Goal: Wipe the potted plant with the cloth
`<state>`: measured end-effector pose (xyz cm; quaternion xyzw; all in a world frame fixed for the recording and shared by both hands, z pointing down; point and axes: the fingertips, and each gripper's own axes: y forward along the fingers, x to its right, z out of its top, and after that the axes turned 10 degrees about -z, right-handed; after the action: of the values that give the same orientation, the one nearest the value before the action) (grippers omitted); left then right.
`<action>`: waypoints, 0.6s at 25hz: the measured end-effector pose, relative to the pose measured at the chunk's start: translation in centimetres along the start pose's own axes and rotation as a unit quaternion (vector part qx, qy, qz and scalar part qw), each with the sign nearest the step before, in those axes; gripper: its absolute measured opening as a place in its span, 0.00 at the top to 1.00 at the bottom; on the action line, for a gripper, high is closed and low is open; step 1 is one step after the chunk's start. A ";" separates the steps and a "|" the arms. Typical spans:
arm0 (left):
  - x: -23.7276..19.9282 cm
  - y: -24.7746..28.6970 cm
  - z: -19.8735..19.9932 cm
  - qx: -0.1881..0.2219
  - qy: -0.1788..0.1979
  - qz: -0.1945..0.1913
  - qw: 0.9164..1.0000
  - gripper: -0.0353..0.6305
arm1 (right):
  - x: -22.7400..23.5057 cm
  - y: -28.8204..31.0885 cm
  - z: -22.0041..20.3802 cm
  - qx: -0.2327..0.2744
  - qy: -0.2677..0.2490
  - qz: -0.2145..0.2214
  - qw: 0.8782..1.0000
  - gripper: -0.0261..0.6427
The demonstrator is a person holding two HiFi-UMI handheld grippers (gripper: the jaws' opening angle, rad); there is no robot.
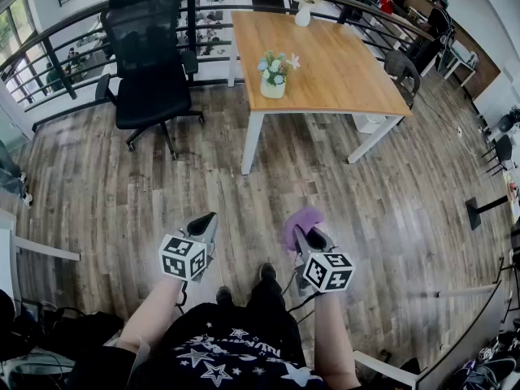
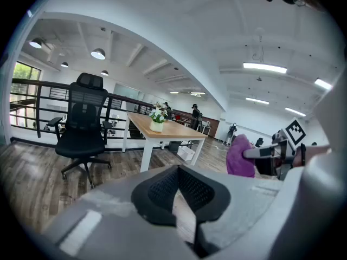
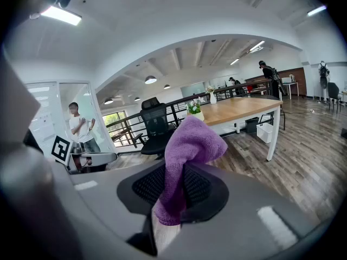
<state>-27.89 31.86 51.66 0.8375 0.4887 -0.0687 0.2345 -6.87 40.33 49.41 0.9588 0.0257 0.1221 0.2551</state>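
A small white pot with flowers, the potted plant (image 1: 273, 75), stands near the front left corner of a wooden table (image 1: 341, 63), well ahead of both grippers. The left gripper view shows the plant (image 2: 158, 118) far off, and so does the right gripper view (image 3: 194, 109). My right gripper (image 1: 302, 232) is shut on a purple cloth (image 1: 301, 220), which sticks up out of its jaws as a bunch (image 3: 188, 150). My left gripper (image 1: 208, 218) hangs beside it at about the same height, shut with nothing between its jaws (image 2: 176, 191). Both are held over the wood floor.
A black office chair (image 1: 150, 55) stands left of the table, before a dark railing (image 1: 49, 51). A second vase (image 1: 303, 13) sits at the table's far edge. More chairs (image 1: 401, 70) and desks lie to the right. A person (image 3: 81, 129) stands far left in the right gripper view.
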 end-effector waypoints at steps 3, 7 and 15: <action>0.3 -0.6 0.1 0.003 0.003 0.004 1.000 0.94 | -0.2 -0.6 0.0 0.003 -0.002 0.002 1.000 0.84; 0.8 -0.7 0.3 0.010 0.011 0.004 1.000 0.94 | 0.0 -1.0 -0.3 0.007 -0.007 0.002 1.000 0.84; 1.6 -1.5 0.6 0.015 0.023 -0.004 1.000 0.94 | -1.0 -1.3 -0.1 0.012 -0.018 0.010 1.000 0.84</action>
<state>-28.27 33.48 50.03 0.8402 0.4965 -0.0575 0.2103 -7.90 41.39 48.67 0.9640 0.0129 0.1075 0.2430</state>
